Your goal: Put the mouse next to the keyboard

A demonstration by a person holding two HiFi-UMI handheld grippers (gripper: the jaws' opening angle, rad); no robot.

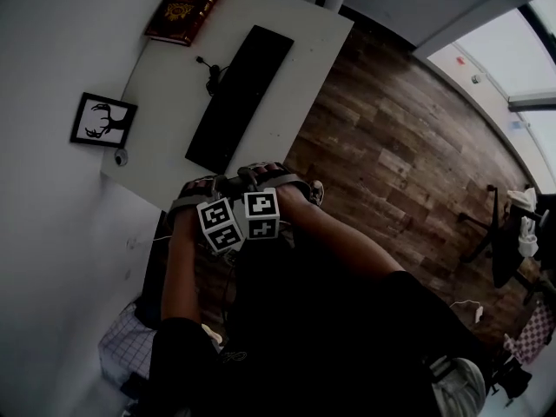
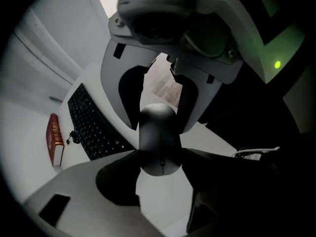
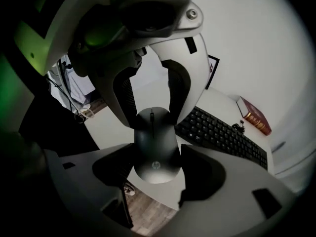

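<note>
A black mouse (image 2: 160, 139) hangs in the air between my two grippers, which face each other over the desk's near edge. My left gripper (image 2: 160, 171) is shut on one end of it. The right gripper (image 3: 155, 168) is shut on the end with the logo (image 3: 154, 165). The black keyboard (image 1: 239, 98) lies diagonally on the white desk (image 1: 300, 50), beyond the grippers. In the head view only the two marker cubes (image 1: 239, 220) and the hands show; the mouse is hidden under them.
A red book (image 1: 187, 7) lies at the desk's far end past the keyboard. A small black cable (image 1: 208, 72) sits beside the keyboard. A framed deer picture (image 1: 104, 120) and a small round object (image 1: 121, 156) lie left of it. Wooden floor (image 1: 391, 163) is to the right.
</note>
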